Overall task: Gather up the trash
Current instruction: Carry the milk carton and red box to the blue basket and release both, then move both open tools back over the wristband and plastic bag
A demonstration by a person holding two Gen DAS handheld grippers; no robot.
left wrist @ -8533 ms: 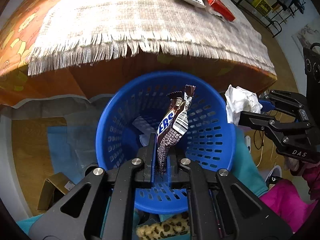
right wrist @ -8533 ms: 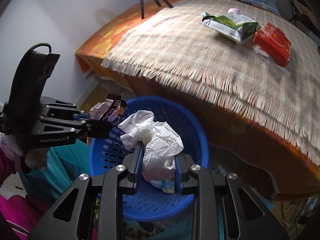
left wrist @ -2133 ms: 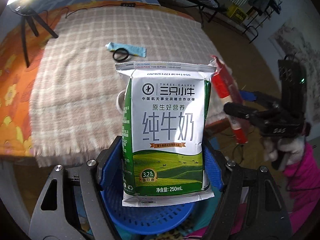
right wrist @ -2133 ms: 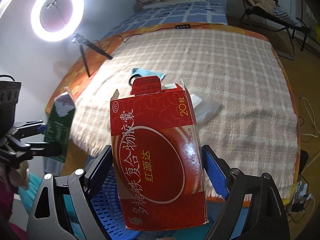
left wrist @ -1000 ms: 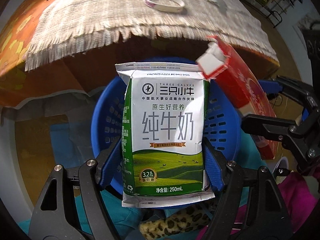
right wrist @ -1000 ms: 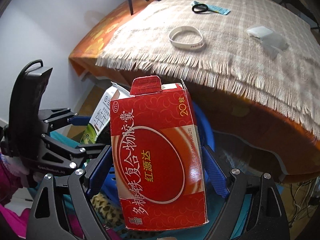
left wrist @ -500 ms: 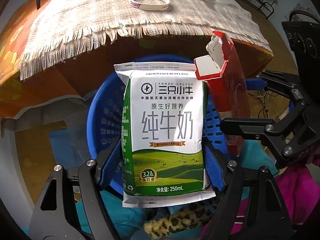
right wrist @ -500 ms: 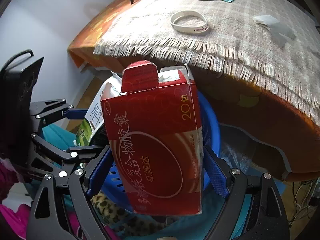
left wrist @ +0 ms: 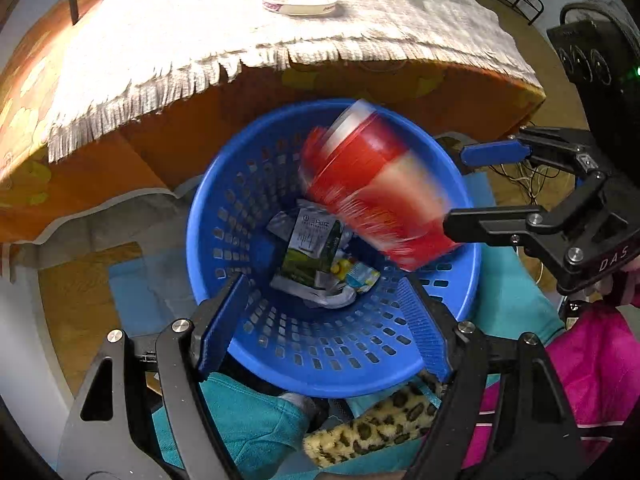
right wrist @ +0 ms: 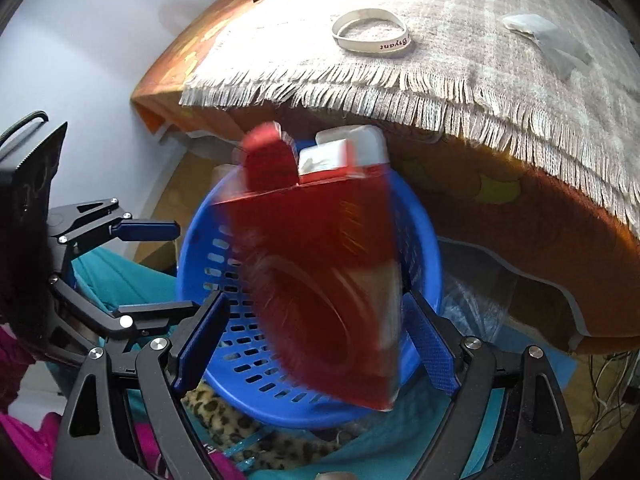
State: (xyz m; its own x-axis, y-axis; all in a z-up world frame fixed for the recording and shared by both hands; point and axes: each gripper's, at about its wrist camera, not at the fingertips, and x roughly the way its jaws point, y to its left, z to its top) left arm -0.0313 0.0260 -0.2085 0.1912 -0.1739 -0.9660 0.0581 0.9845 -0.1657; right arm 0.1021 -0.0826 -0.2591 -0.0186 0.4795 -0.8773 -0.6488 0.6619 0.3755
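I let go with both tools over the round blue perforated plastic basket (left wrist: 280, 184). My left gripper (left wrist: 324, 312) stands spread and empty where half a second ago it clamped the green-and-white milk carton (left wrist: 310, 252), which now lies at the basket's bottom among other wrappers. My right gripper (right wrist: 316, 332) is spread too, and the red cardboard medicine box (right wrist: 320, 276), freed from its pads, blurs in mid-fall just above the basket's rim, tilted and touching neither finger. Two more pieces are as good as collected. On the fringed beige checked cloth (right wrist: 460, 56) a white wristband (right wrist: 372, 34) and a small crumpled white packet (right wrist: 544, 38) remain, my likely next picks.
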